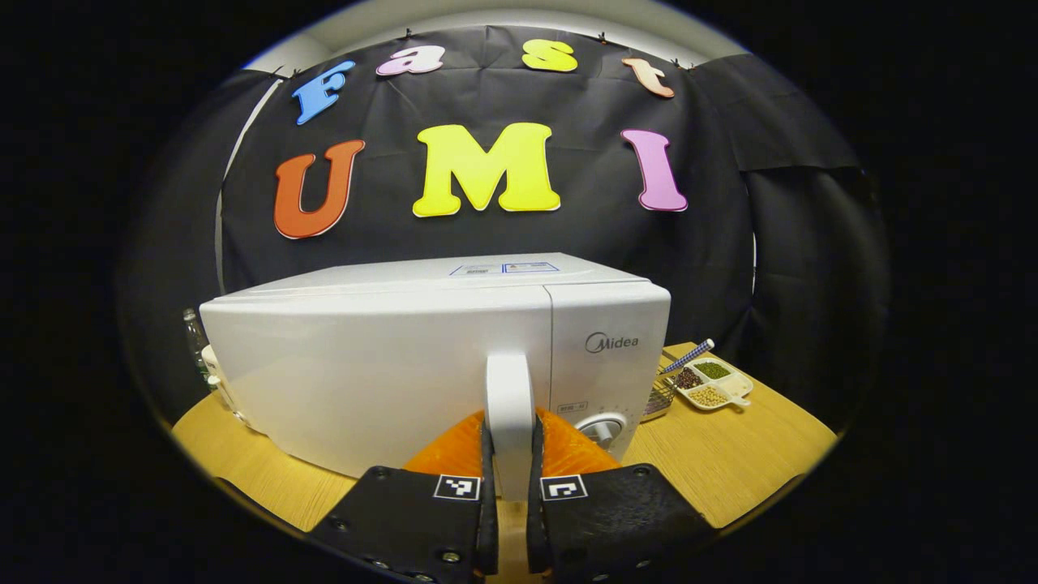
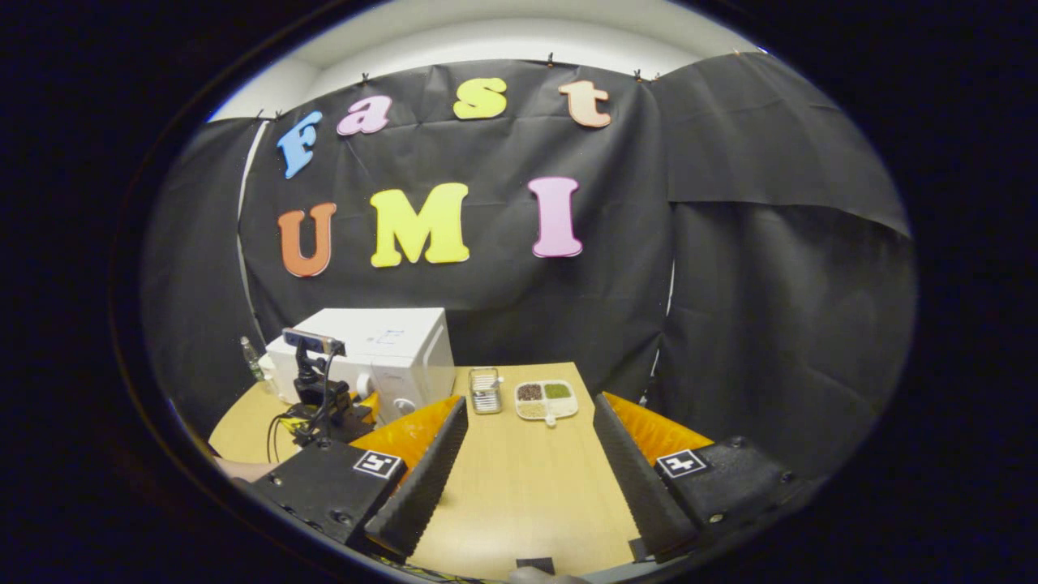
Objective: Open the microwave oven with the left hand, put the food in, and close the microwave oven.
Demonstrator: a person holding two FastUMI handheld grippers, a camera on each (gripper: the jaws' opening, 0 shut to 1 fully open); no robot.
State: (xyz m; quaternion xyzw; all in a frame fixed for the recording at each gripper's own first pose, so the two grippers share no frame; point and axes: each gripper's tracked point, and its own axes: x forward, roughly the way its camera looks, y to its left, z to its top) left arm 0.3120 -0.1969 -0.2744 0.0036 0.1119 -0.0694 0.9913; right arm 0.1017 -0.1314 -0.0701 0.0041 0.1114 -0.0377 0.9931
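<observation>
Left gripper (image 1: 511, 450): clenched on the microwave door handle (image 1: 509, 405); both fingers are pressed against the handle's two sides in the left gripper view; the handle is held upright between them.
Microwave oven (image 1: 405, 357): seen directly ahead of the left gripper, standing on the wooden table (image 1: 730, 462); the door (image 1: 373, 373) is seen flush with the body, closed; the control panel (image 1: 608, 357) with its round knob (image 1: 602, 430) is located just right of the gripped handle.
Food tray (image 1: 714, 383): a white divided dish with compartments of dark, green and pale grains; placed on the table ahead and to the right of the left gripper, beside the microwave, apart from it; in the right gripper view the same dish (image 2: 546, 399) is seen ahead, roughly centred between the fingers, well beyond the tips.
Wire basket (image 2: 485, 390): a small metal basket set just left of the dish, between dish and microwave.
Striped-handled utensil (image 1: 689, 355): seen resting at the far edge of the dish.
Right gripper (image 2: 527, 454): released; the fingers are spread wide above bare table; nothing is held between them.
Left gripper as seen from the right gripper view (image 2: 324, 405): located ahead and to the left, against the microwave front (image 2: 389, 365), with a camera on its mount above it.
Bottle (image 1: 193, 332): a clear bottle is partly visible behind the microwave's left side.
</observation>
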